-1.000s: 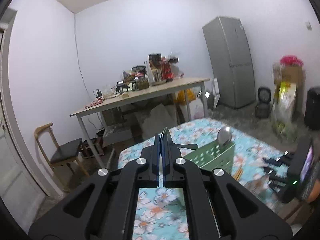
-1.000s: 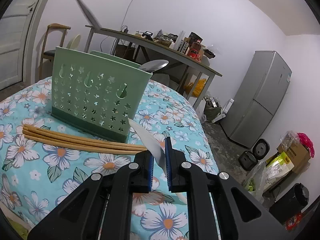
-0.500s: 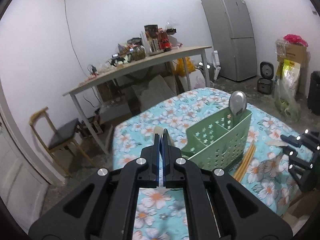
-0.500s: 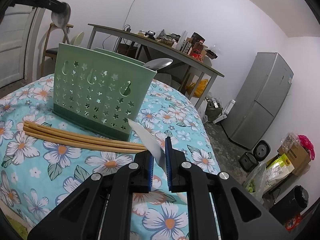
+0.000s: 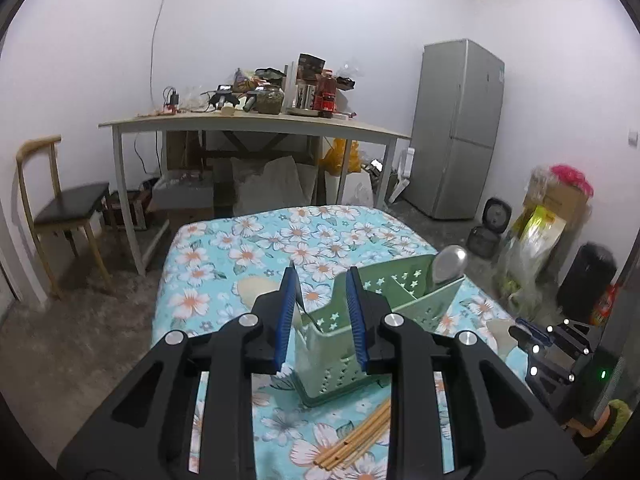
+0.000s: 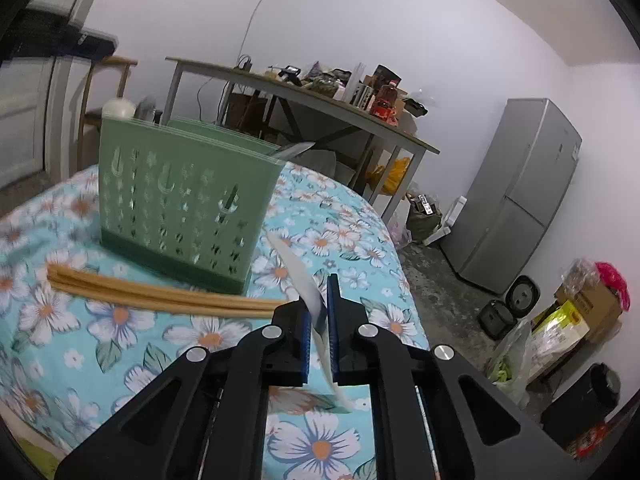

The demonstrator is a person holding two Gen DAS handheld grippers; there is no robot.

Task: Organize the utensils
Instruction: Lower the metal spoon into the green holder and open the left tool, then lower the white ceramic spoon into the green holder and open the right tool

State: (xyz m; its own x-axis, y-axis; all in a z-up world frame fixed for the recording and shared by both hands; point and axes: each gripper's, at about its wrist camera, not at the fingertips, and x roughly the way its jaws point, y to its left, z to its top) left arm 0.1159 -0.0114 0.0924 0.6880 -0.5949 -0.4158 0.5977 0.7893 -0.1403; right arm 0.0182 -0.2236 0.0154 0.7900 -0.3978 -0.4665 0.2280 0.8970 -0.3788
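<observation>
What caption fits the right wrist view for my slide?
Right gripper clamps a white utensil beside chopsticks lying before the green caddy on the floral cloth.

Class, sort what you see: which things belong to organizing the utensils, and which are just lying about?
Job:
green caddy
chopsticks
white utensil in right tool
metal spoon
left tool, open

Lying about:
fridge
chair
cluttered desk

Soft, even indoor light, a bit dim and cool; shadows are faint. Both views bulge fisheye-style, with black corners (walls curve at the rim). The right view smears with motion blur, worst on the caddy (image 6: pixel 188 204) and chopsticks (image 6: pixel 160 296).
</observation>
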